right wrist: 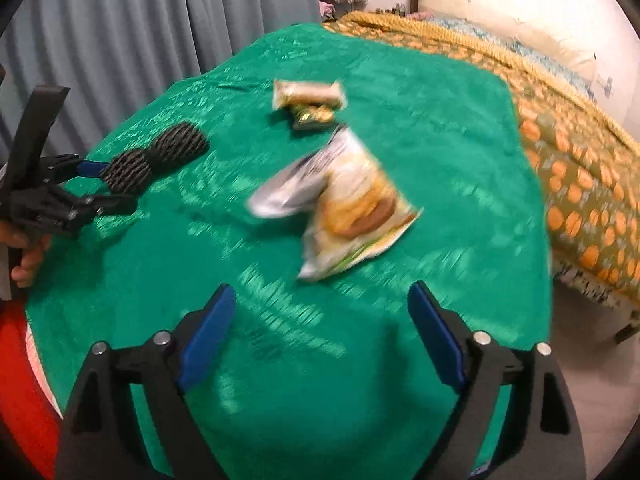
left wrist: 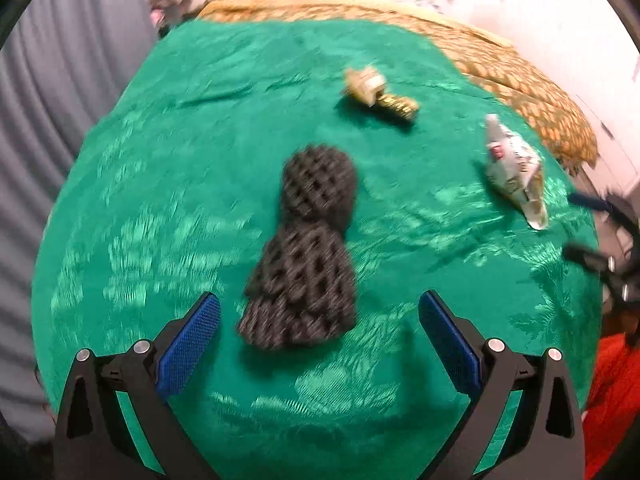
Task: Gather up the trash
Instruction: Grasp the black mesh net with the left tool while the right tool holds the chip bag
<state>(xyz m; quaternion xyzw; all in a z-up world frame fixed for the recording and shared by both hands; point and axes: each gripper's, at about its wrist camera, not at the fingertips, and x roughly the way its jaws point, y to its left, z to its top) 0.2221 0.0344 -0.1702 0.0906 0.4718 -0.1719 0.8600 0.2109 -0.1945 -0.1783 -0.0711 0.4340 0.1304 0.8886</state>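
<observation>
A black foam mesh sleeve (left wrist: 304,248) lies on the green tablecloth (left wrist: 160,160). Its near end reaches between the blue pads of my left gripper (left wrist: 319,299), which is open and not touching it. A crumpled chip bag (right wrist: 344,208) lies just ahead of my right gripper (right wrist: 321,290), which is open and empty. Farther back sit a beige wrapper (right wrist: 308,94) and a small gold-and-dark wrapper (right wrist: 314,117). The right wrist view shows the left gripper (right wrist: 106,184) at the mesh sleeve (right wrist: 156,156). The left wrist view shows the chip bag (left wrist: 512,168) and the right gripper (left wrist: 584,228) at the right edge.
A bed with an orange-patterned blanket (right wrist: 580,184) borders the table's far and right sides. A grey curtain (right wrist: 120,20) hangs to the left. Something red (right wrist: 24,380) sits below the table's near-left edge. A person's hand (right wrist: 28,256) holds the left gripper.
</observation>
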